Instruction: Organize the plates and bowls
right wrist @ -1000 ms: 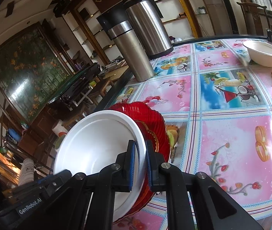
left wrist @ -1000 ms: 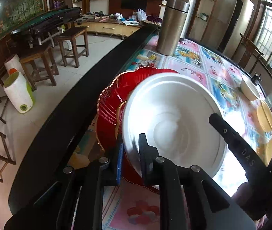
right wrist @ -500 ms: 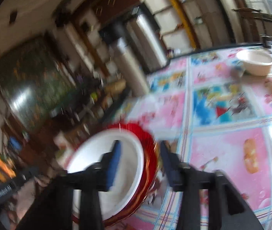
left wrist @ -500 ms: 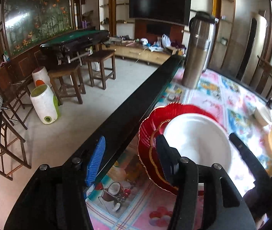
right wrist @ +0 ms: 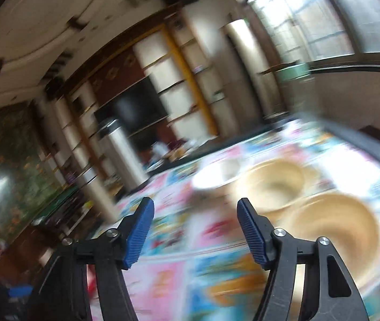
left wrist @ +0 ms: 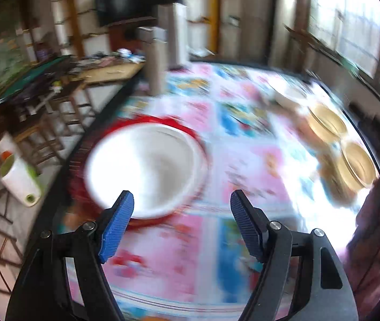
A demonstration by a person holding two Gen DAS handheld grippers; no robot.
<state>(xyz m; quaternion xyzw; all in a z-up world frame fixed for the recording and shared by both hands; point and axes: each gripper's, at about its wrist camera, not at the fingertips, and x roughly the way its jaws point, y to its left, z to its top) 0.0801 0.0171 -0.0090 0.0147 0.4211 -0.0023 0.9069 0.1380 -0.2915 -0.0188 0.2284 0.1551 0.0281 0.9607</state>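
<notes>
The room is a living space with tall wooden shelving, a dark flat television screen (right wrist: 136, 107) on the far wall and barred windows on one side. The work surface is a long table covered by a glossy pink-and-blue pictured tablecloth (left wrist: 163, 262) with a dark edge. Both views are smeared by motion blur, so fine detail is unreliable.

Left gripper (left wrist: 181, 224): the two blue ribbed pads stand wide apart and nothing lies between them. It hangs above the cloth, just beside the near rim of the stacked dishes.

Task items, left side: a round white plate (left wrist: 144, 165) sits inside a larger red scalloped plate (left wrist: 149, 119), whose rim shows around it. The stack rests on the tablecloth close to the table's dark edge.

Right gripper (right wrist: 195, 232): the blue pads are also spread wide, with nothing between them. It points across the table toward the far dishes.

Task items, right side:
- A pale cream bowl (right wrist: 216, 174) stands farthest back.
- Two tan, shallow round bowls lie nearer, one behind (right wrist: 273, 184) and one in front (right wrist: 334, 230). Their rims appear to touch or overlap; blur prevents a firm reading.

A tall cylindrical stainless-steel flask (right wrist: 120, 155) stands upright toward the far end of the table, well apart from both dish groups. A white-and-green plastic bin (left wrist: 21, 182) rests on the floor off the table's edge. A maroon sleeve (left wrist: 372, 240) shows at the right border of the left wrist view.
</notes>
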